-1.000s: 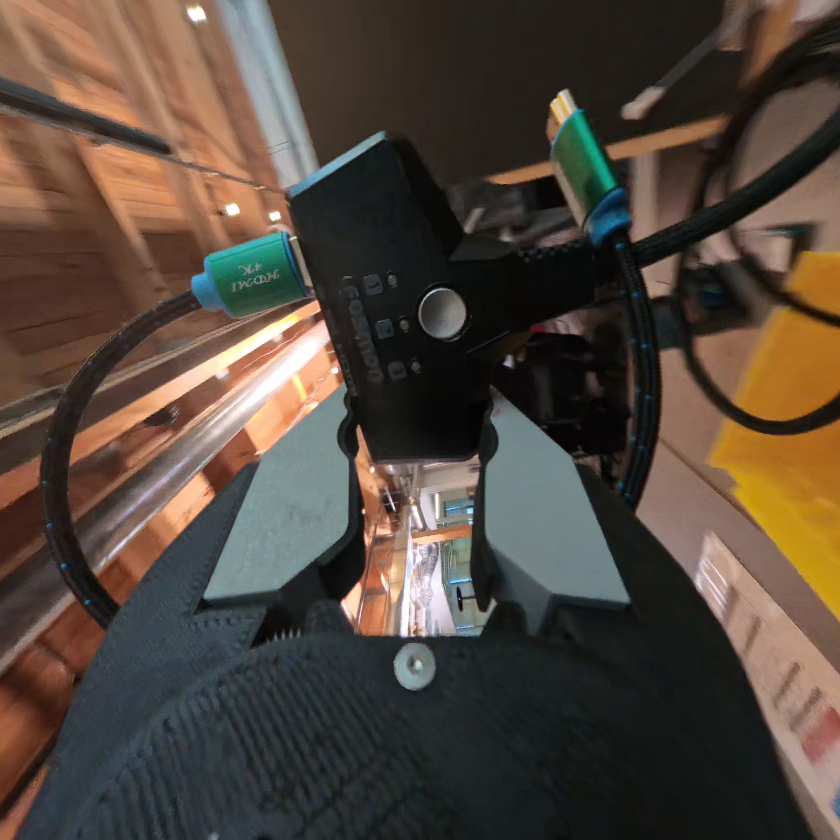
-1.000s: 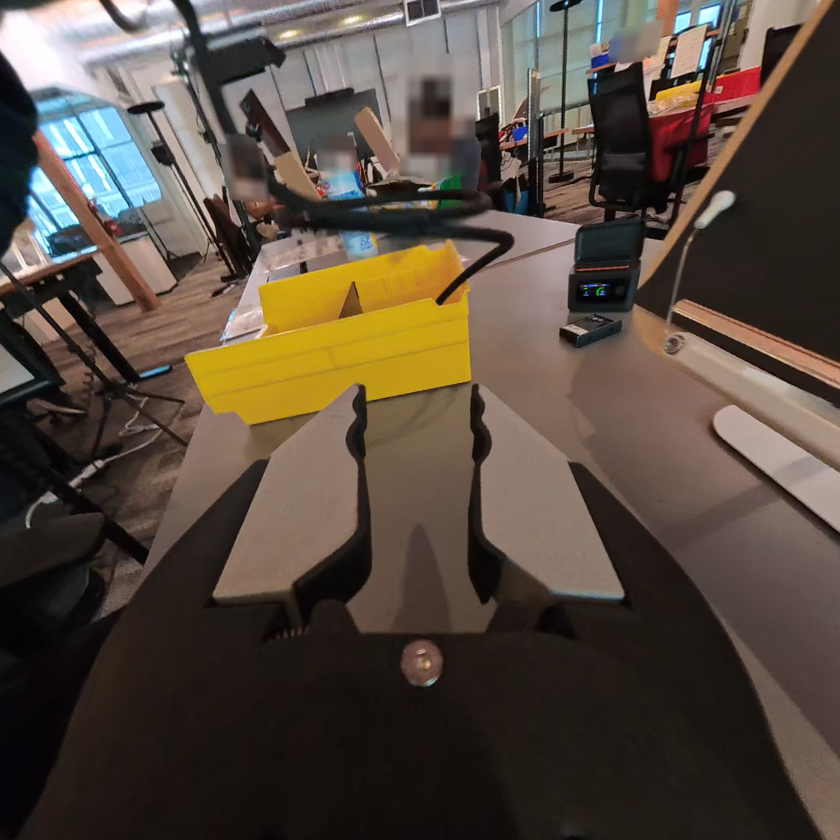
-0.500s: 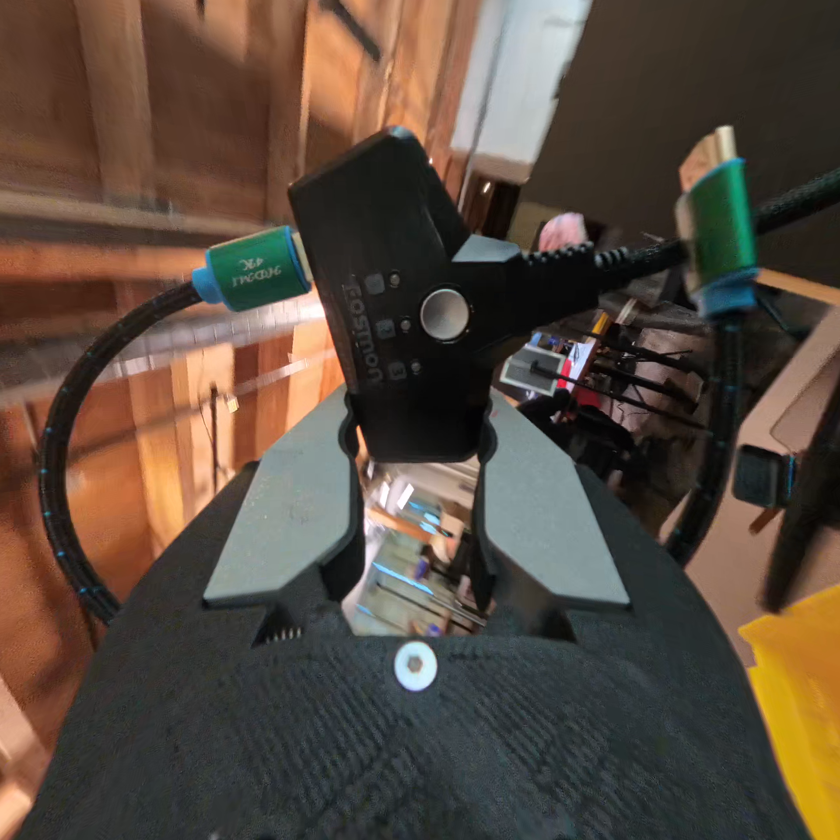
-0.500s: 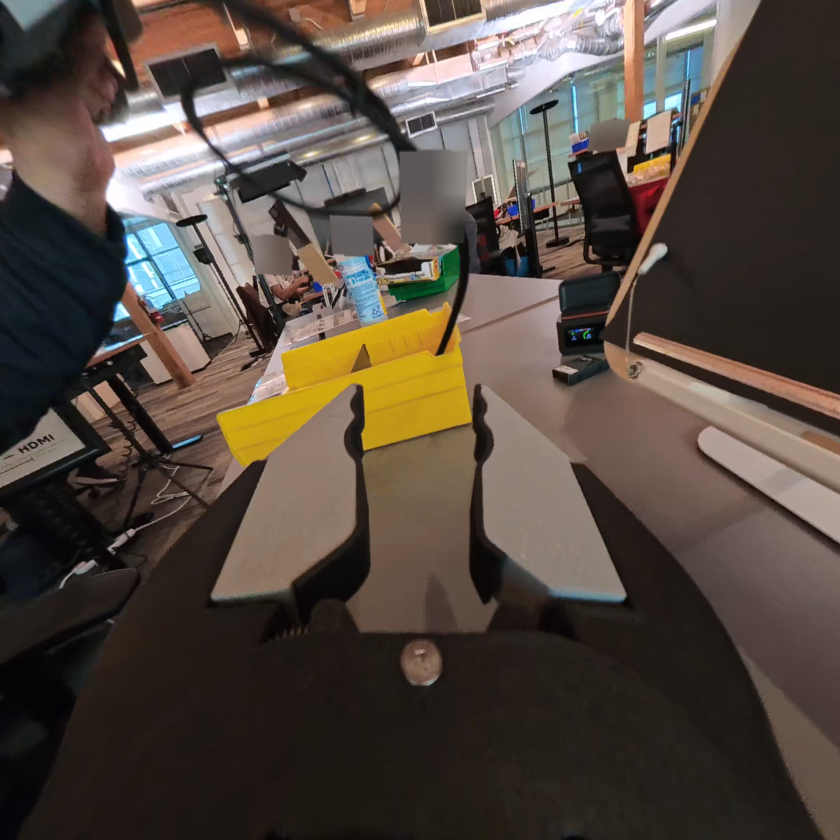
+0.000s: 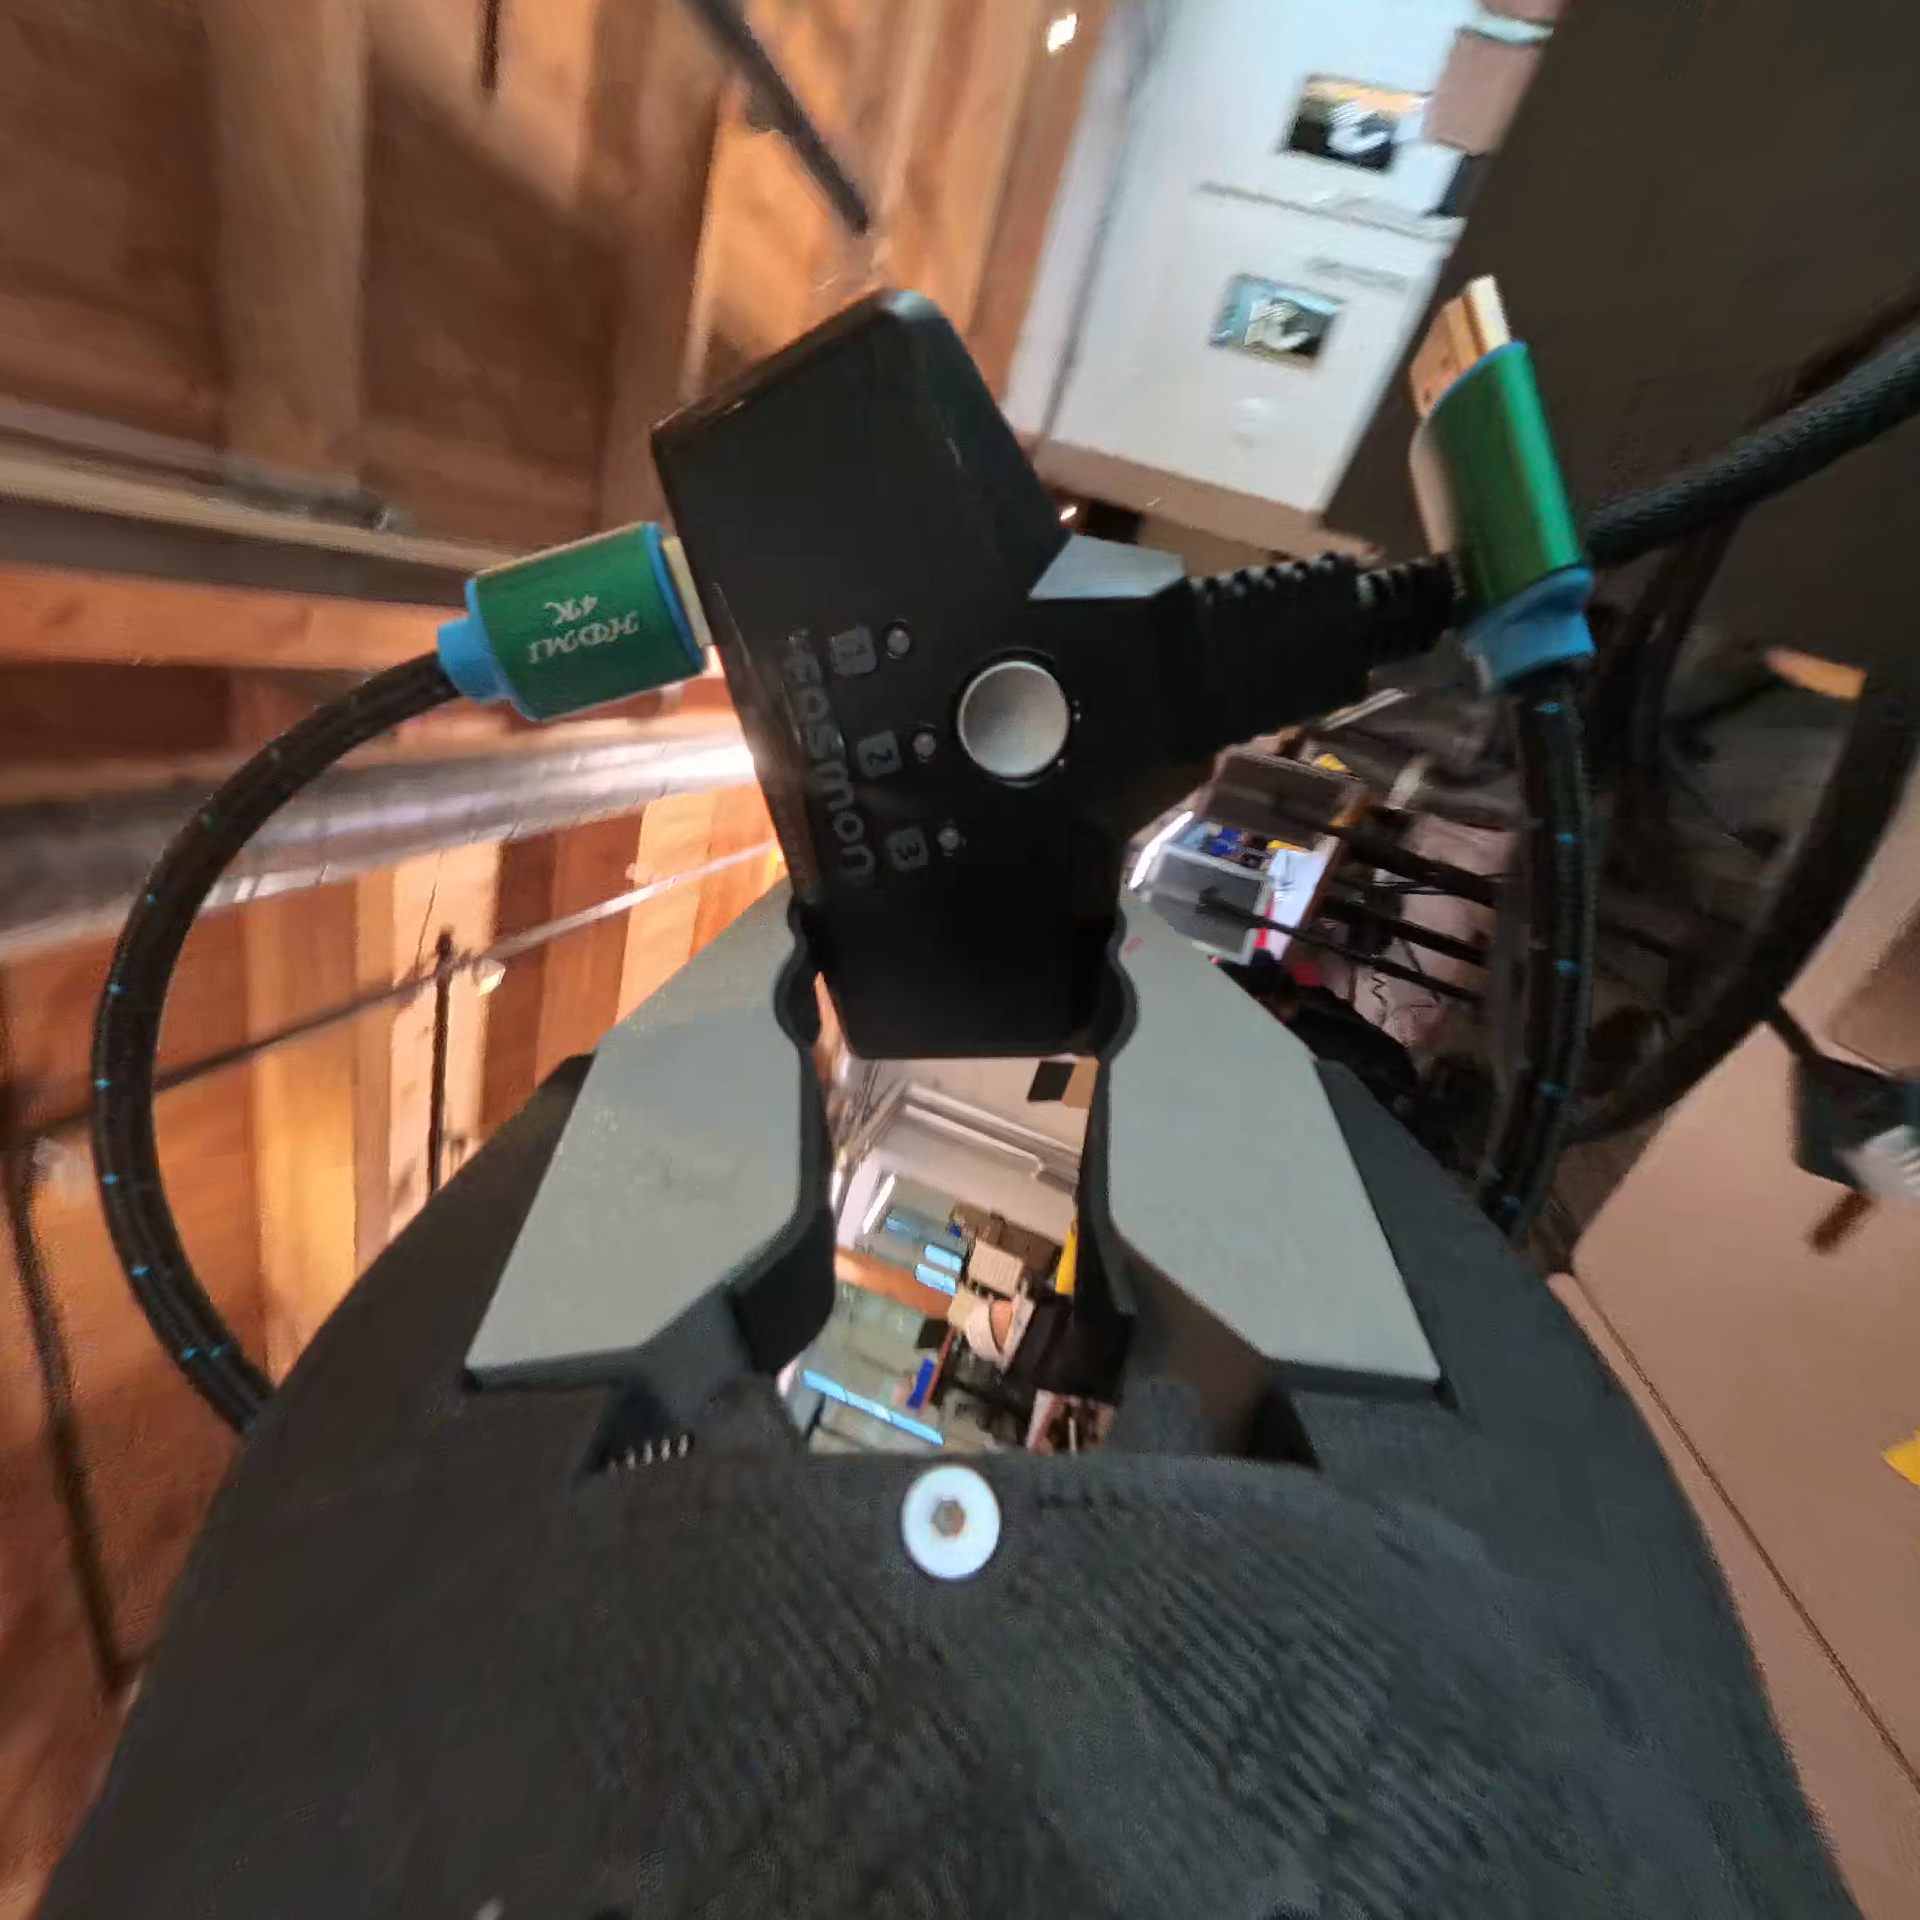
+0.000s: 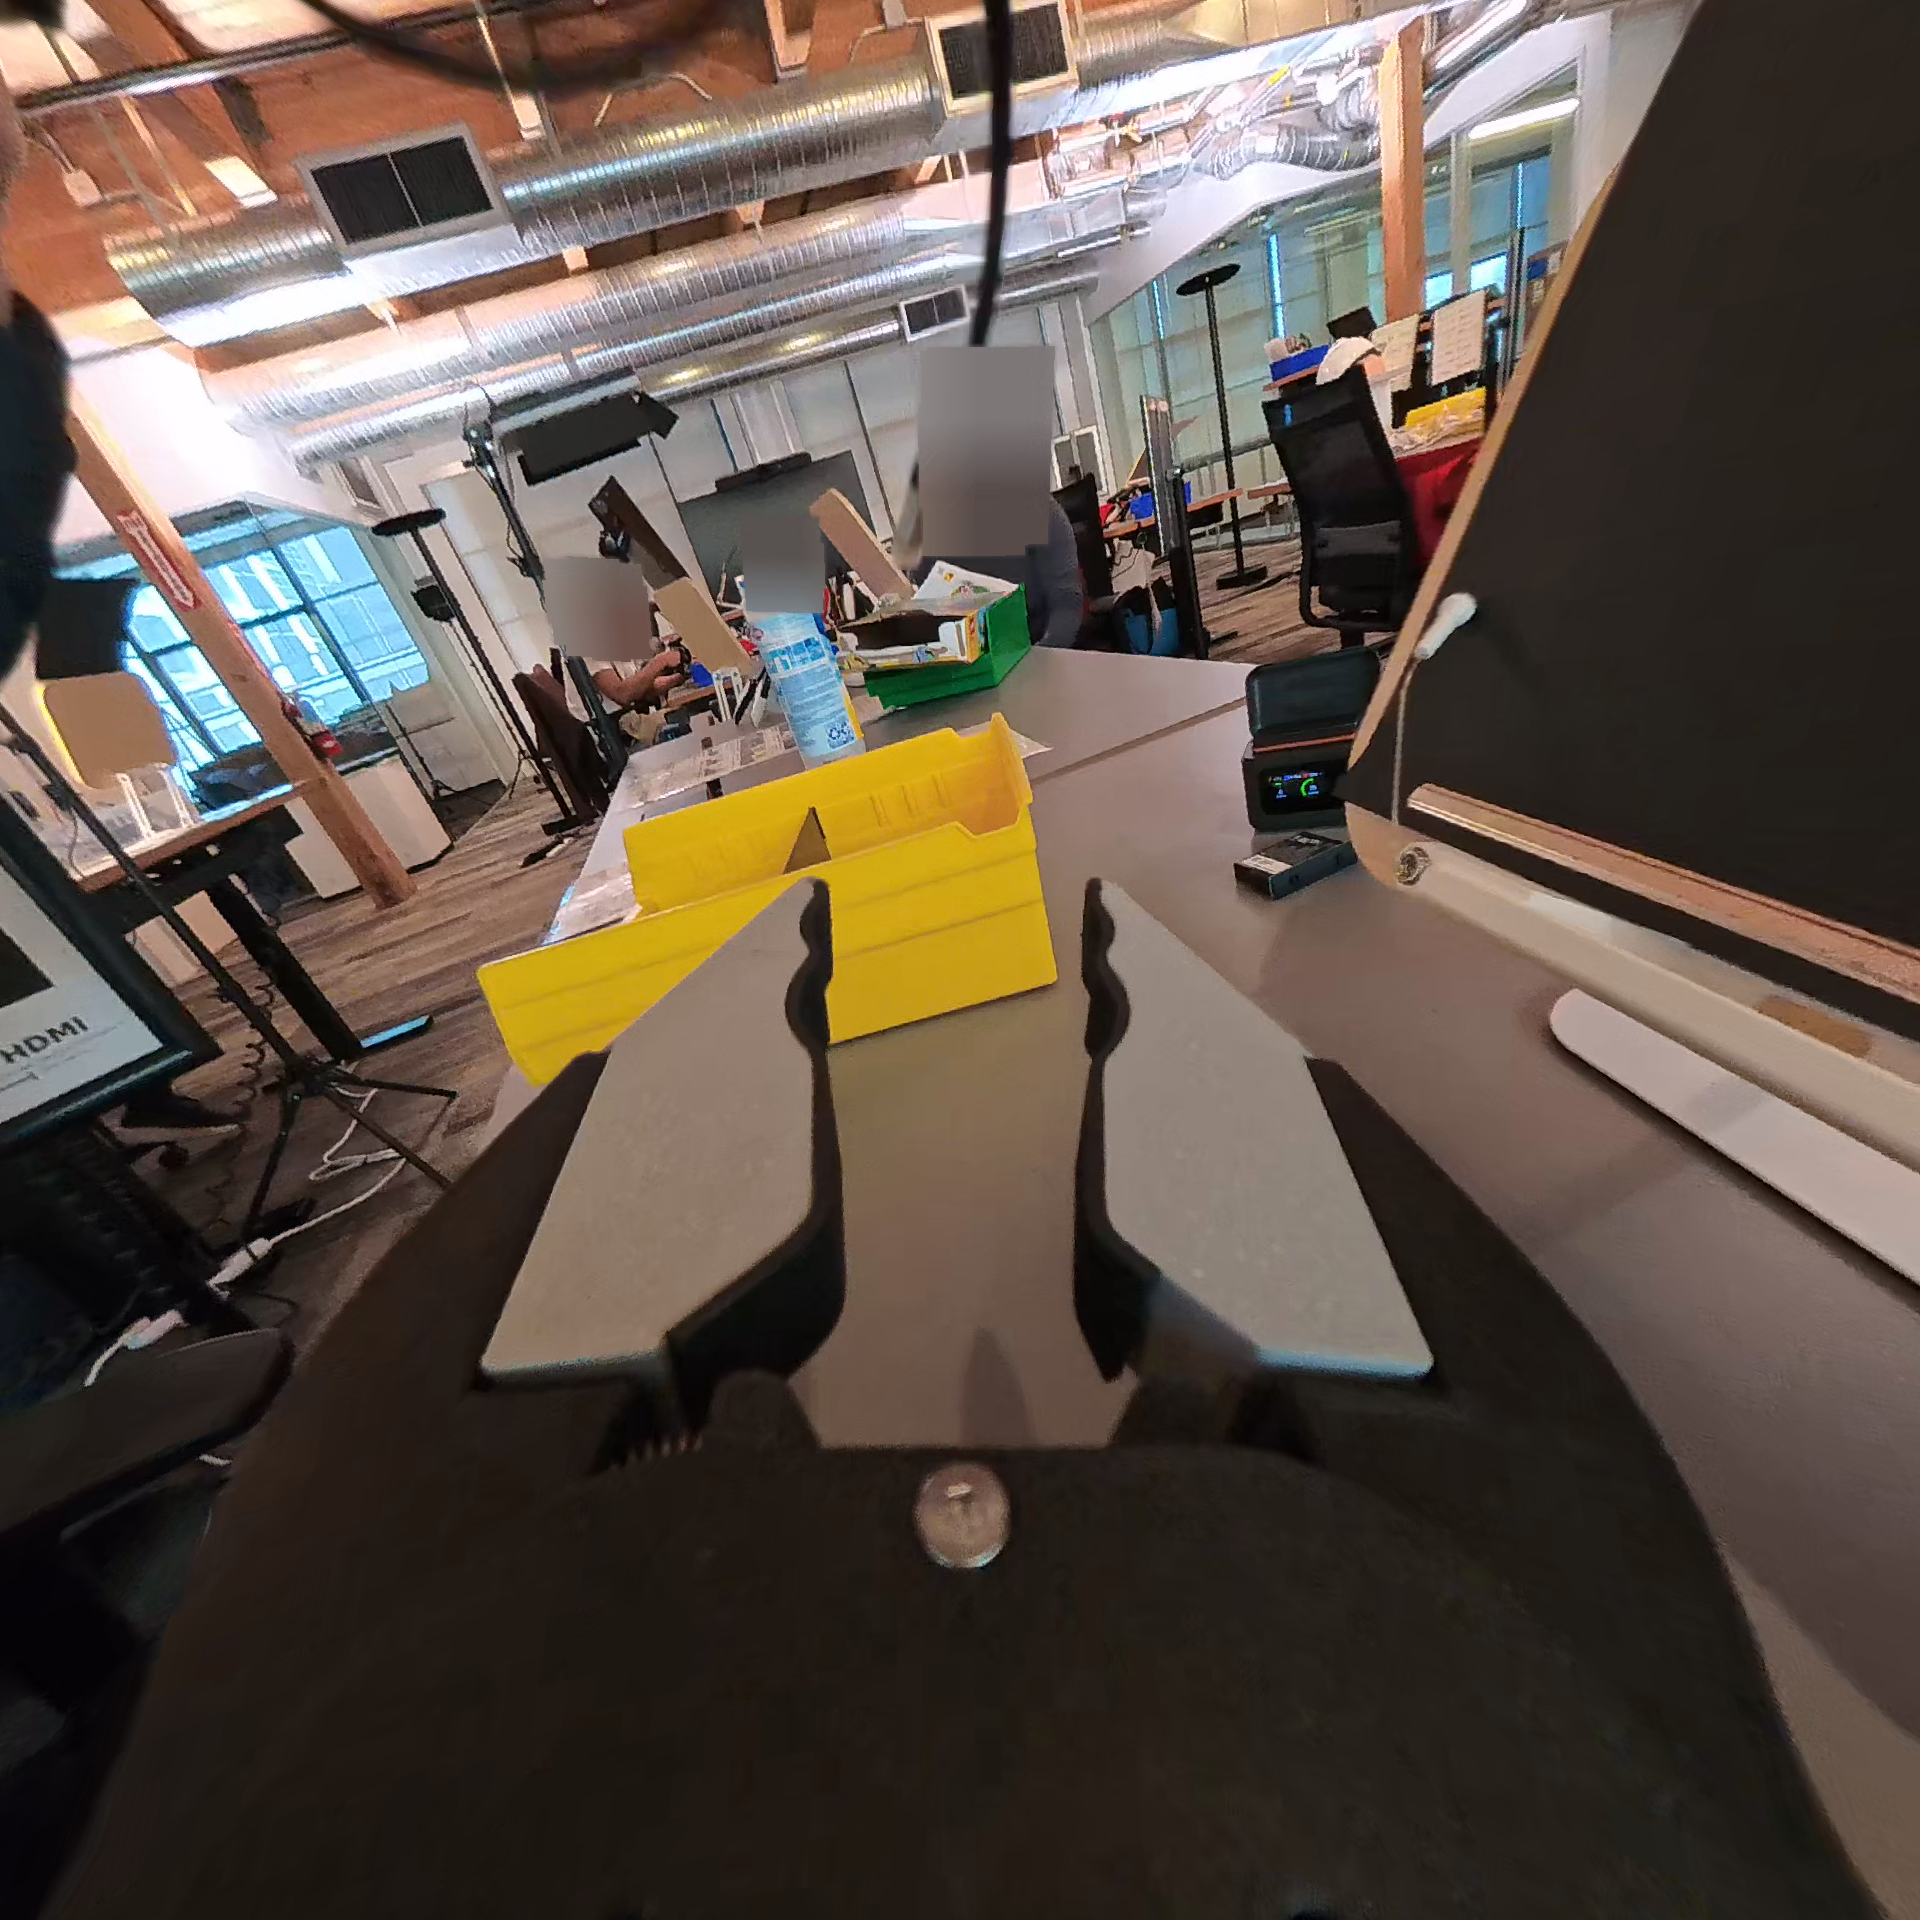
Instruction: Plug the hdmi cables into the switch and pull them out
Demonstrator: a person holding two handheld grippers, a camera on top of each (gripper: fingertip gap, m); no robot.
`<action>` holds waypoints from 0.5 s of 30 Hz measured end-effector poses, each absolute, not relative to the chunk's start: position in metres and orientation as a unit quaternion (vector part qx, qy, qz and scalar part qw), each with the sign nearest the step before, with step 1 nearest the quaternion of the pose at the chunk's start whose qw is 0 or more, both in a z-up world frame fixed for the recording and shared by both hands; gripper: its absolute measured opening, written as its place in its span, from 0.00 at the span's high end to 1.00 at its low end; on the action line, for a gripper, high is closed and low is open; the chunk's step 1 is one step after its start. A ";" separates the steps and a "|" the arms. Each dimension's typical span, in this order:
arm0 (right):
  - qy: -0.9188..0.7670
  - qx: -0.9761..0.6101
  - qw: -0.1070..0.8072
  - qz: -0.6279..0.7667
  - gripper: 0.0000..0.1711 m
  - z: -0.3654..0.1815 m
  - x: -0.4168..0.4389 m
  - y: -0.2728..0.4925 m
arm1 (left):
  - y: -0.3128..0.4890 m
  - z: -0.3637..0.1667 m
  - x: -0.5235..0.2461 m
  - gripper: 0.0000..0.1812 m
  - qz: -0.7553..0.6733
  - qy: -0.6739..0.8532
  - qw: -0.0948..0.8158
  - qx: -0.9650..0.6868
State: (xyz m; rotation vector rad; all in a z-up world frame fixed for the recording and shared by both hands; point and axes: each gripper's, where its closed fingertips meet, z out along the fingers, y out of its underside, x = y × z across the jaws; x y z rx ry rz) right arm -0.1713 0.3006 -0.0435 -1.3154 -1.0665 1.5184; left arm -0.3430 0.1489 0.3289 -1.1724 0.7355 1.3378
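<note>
Since the earlier frames, the black switch (image 5: 914,686) has been tilted further upward, so wooden beams and a white wall now fill the background, and the cable that draped into the yellow bin (image 6: 831,914) has been lifted clear of it. At the centre of the left wrist view, the matte, boxy switch is clamped at its lower end by the left gripper (image 5: 954,997). A green metallic plug (image 5: 582,623) on a braided black cable is seated in its left side. A second green plug (image 5: 1496,499), gold-tipped, is seen unplugged at the upper right. In the right wrist view, the right gripper (image 6: 956,956) is held apart and empty above the smooth grey table (image 6: 1351,1039).
</note>
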 end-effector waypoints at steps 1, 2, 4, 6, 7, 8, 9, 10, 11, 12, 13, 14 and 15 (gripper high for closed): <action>-0.422 -0.525 0.418 0.609 0.73 -0.042 -0.169 0.301 | 0.157 0.307 -0.326 0.72 0.563 0.351 0.560 -0.497; -0.419 -0.526 0.417 0.612 0.73 -0.041 -0.167 0.302 | 0.166 0.279 -0.308 0.72 0.549 0.394 0.543 -0.498; -0.415 -0.521 0.423 0.614 0.72 -0.035 -0.162 0.304 | 0.185 0.212 -0.276 0.72 0.507 0.477 0.507 -0.508; -0.415 -0.508 0.440 0.614 0.71 -0.026 -0.155 0.304 | 0.202 0.141 -0.255 0.73 0.473 0.539 0.463 -0.520; -0.416 -0.495 0.445 0.619 0.70 -0.019 -0.152 0.301 | 0.209 0.108 -0.248 0.72 0.461 0.559 0.445 -0.526; -0.419 -0.479 0.446 0.629 0.67 -0.013 -0.148 0.297 | 0.216 0.079 -0.243 0.72 0.449 0.573 0.434 -0.531; -0.423 -0.463 0.441 0.642 0.65 -0.008 -0.145 0.291 | 0.222 0.055 -0.238 0.73 0.434 0.578 0.433 -0.539; -0.427 -0.449 0.433 0.655 0.64 -0.004 -0.144 0.284 | 0.227 0.034 -0.235 0.72 0.416 0.580 0.433 -0.550; -0.432 -0.440 0.420 0.666 0.62 -0.003 -0.144 0.278 | 0.231 0.017 -0.231 0.72 0.398 0.581 0.438 -0.559; -0.441 -0.436 0.405 0.672 0.61 -0.005 -0.147 0.272 | 0.234 0.004 -0.227 0.72 0.384 0.579 0.446 -0.565; -0.453 -0.437 0.388 0.673 0.59 -0.009 -0.151 0.266 | 0.237 -0.007 -0.223 0.72 0.374 0.579 0.452 -0.566; -0.467 -0.438 0.369 0.673 0.58 -0.015 -0.156 0.260 | 0.239 -0.017 -0.220 0.72 0.367 0.581 0.453 -0.568; -0.483 -0.434 0.346 0.677 0.58 -0.020 -0.160 0.251 | 0.241 -0.025 -0.217 0.72 0.365 0.585 0.451 -0.567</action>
